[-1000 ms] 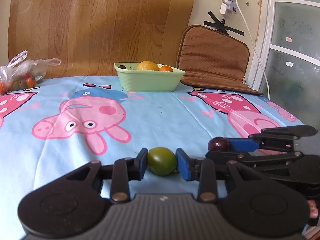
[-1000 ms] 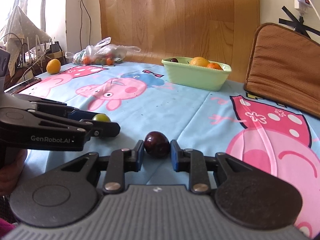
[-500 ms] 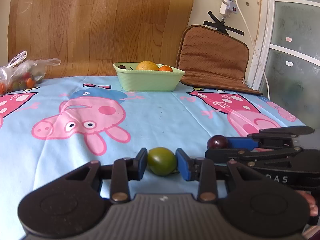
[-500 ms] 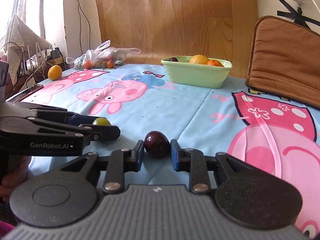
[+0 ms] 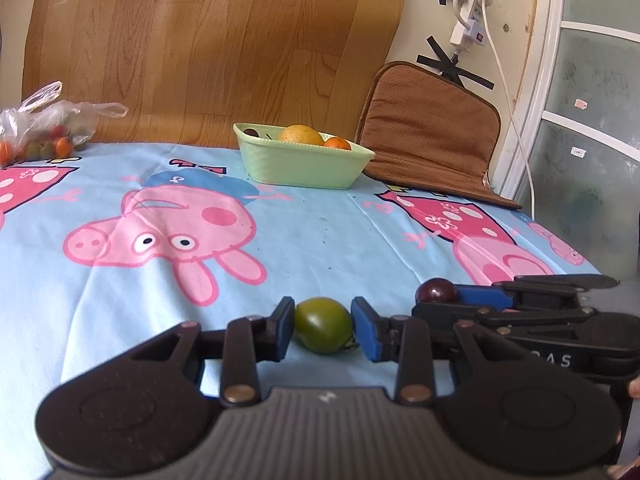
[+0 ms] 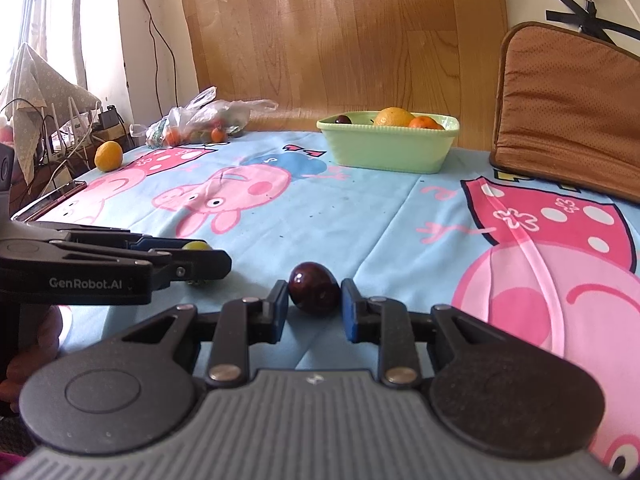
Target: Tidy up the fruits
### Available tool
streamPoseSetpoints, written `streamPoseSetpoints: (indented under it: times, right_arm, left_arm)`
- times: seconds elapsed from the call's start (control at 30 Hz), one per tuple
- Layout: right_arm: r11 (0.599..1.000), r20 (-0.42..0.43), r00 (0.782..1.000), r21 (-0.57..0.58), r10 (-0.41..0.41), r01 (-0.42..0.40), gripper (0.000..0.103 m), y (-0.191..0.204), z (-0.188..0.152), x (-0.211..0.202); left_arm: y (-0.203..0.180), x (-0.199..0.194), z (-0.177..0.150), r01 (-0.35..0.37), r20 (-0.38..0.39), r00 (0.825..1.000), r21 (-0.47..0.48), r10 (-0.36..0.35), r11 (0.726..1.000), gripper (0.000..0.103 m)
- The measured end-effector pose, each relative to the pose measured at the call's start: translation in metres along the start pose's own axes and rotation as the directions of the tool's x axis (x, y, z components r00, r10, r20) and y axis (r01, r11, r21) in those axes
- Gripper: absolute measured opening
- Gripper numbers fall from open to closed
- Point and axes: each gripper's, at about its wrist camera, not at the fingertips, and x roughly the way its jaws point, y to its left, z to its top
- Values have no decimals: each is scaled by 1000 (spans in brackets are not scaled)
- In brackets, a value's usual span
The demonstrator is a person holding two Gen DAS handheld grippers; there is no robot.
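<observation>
My left gripper [image 5: 323, 320] is shut on a green tomato-like fruit [image 5: 323, 330], held low at the near edge of the blue cartoon tablecloth [image 5: 320, 232]. My right gripper [image 6: 314, 300] is shut on a dark red plum-like fruit [image 6: 314, 294], also low over the cloth. The two grippers lie side by side: the right one with its dark fruit [image 5: 436, 290] shows at the right of the left wrist view. The left one with the green fruit [image 6: 197, 245] shows at the left of the right wrist view. A pale green basket [image 5: 296, 168] at the far side holds an orange, a tangerine and a dark fruit.
A clear plastic bag of small fruits [image 6: 200, 120] lies at the far left, with a loose orange [image 6: 108, 155] and a phone [image 6: 52, 200] near the left edge. A brown cushion [image 5: 428, 136] leans on the wall at the far right. A person's hand [image 6: 36, 344] holds the left gripper.
Both grippers keep hold of their fruits in nearly the same place. The right gripper has rolled slightly, so its view of the table looks more level.
</observation>
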Motion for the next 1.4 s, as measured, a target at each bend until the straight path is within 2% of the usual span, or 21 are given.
streamPoseSetpoints:
  times: [1.4]
  right_arm:
    - [1000,-3,1000,0,-15,15,31,-6,1,2]
  left_arm:
    - [-2,2,-1,-8,-3,1000,17,8,1000,32]
